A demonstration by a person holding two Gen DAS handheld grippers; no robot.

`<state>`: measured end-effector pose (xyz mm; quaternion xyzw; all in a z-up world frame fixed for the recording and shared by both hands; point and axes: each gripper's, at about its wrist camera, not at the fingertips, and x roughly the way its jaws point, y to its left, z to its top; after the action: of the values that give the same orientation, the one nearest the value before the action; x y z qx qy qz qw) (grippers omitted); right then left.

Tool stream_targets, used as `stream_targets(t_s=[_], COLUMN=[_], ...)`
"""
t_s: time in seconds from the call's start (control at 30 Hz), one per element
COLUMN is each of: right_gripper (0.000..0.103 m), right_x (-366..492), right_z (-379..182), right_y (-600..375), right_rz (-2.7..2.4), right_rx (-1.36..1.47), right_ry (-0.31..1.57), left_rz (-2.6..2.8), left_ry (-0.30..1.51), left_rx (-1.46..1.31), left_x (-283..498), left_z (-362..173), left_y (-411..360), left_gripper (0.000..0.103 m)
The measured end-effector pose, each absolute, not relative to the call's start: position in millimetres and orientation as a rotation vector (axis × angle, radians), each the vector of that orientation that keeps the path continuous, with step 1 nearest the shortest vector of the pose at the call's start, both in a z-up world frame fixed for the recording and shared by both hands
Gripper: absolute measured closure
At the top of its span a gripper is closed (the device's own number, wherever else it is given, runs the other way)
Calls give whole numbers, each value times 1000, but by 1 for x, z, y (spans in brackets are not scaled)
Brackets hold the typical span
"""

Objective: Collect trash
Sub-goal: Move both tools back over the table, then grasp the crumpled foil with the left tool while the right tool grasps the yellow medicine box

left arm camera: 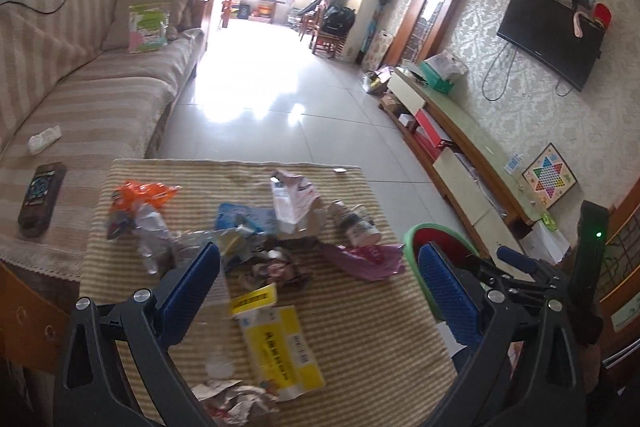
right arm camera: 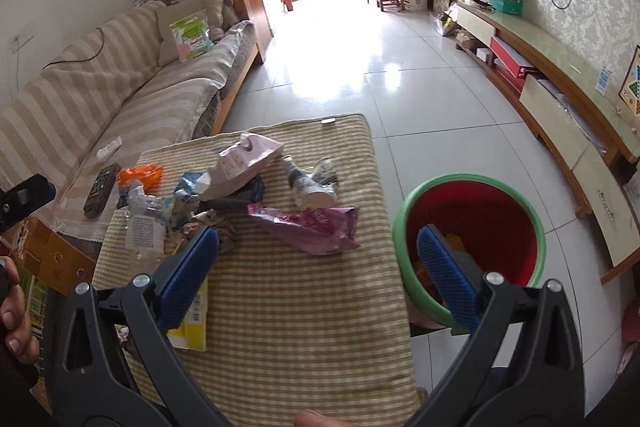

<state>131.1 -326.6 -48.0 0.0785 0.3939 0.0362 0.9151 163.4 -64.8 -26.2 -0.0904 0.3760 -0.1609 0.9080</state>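
**Beside the striped table, a red bin with a green rim**

Just off the table's right edge stands the bin (right arm camera: 472, 243), red inside with a green rim, on the pale floor tiles. Part of its bottom shows past the right gripper's finger: something orange-yellow lies in there, too hidden to tell what it is. In the left wrist view only a slice of the bin (left arm camera: 436, 239) shows behind the blue pad.

Trash lies scattered over the striped cloth of the table (right arm camera: 304, 311). A purple-pink wrapper (right arm camera: 308, 227) rests near the middle, closest to the bin. Behind it lie a crushed bottle (right arm camera: 314, 181) and a pale pink bag (right arm camera: 244, 167). Toward the sofa side are an orange wrapper (right arm camera: 140, 174) and crumpled clear plastic (right arm camera: 146, 223). A yellow and white box (left arm camera: 280, 339) lies at the near end, with crumpled paper (left arm camera: 234, 397) just in front of it.

The left gripper (left arm camera: 320, 291) hangs wide open above the near end of the table, holding nothing; the yellow box lies below, between its fingers. The right gripper (right arm camera: 316, 267) is also spread wide and empty, with its left finger over the table's near litter and its right finger over the bin's mouth.

A remote (left arm camera: 42, 199) lies on the sofa (left arm camera: 100, 99) beside the table.
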Motion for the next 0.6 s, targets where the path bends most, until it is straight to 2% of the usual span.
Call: stream_targets(t_s=[0.3,0.6], right_gripper=[5,5], right_x=[122,135], right_z=[-51,-85], right_y=[-261,-248], right_rz=[137,138], right_rx=[24,2], right_ry=[777,909], left_rz=[-234,-287], left_ry=[874,1111], left_rx=[-155,-68], left_x=[133,113], left_z=[-77,-163], left_y=[-8,-23], left_gripper=[8,8])
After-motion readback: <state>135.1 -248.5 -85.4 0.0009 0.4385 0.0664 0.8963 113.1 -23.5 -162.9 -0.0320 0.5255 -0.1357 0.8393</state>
